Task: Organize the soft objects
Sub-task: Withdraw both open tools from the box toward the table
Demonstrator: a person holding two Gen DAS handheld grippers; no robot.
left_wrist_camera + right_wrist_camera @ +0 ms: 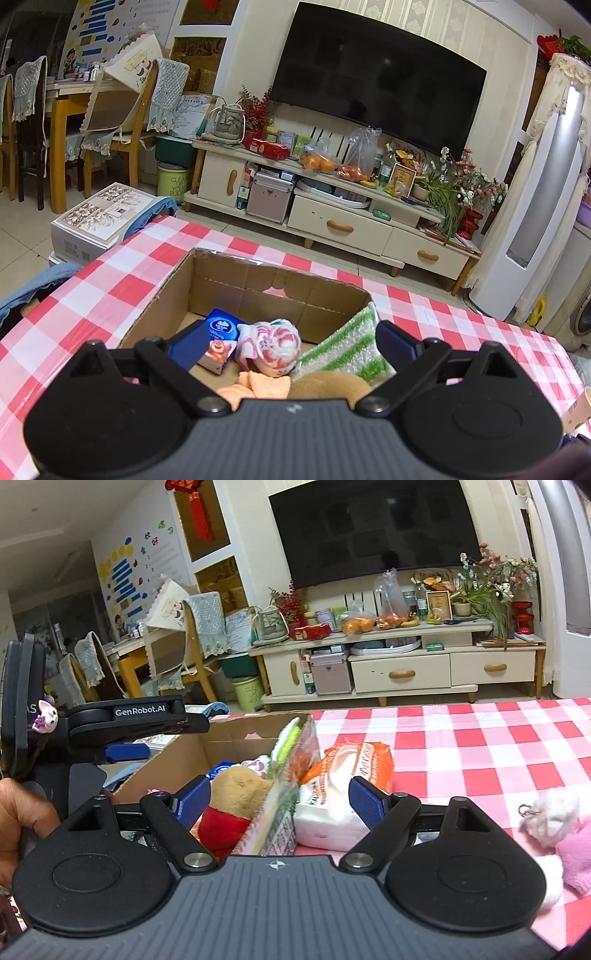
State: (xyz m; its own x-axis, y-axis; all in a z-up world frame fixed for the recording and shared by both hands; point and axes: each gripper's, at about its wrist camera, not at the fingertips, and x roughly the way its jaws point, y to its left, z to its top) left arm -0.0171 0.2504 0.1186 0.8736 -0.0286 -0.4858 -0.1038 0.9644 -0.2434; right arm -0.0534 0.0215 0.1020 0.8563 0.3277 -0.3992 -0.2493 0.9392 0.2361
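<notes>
A cardboard box point(162, 291) stands on the checked table. In it lie a blue tissue pack point(218, 341), a pink rolled cloth point(275, 345), an orange cloth point(255, 387), a brown plush toy point(328, 384) and a green-striped cloth point(351, 345) leaning on the right wall. My left gripper point(291, 341) is open and empty above the box. My right gripper point(282, 801) is open over the box's right wall point(284, 812), with the plush toy point(236, 794) at its left finger and an orange-white tissue pack point(343, 786) outside the box at its right finger.
A white pompom keychain point(554, 808) and a pink fluffy item point(576, 853) lie on the red-and-white tablecloth point(480, 746) to the right. The left gripper's body point(110, 731) is left of the box. A paper cup point(580, 410) is at the table's right. A TV cabinet stands beyond.
</notes>
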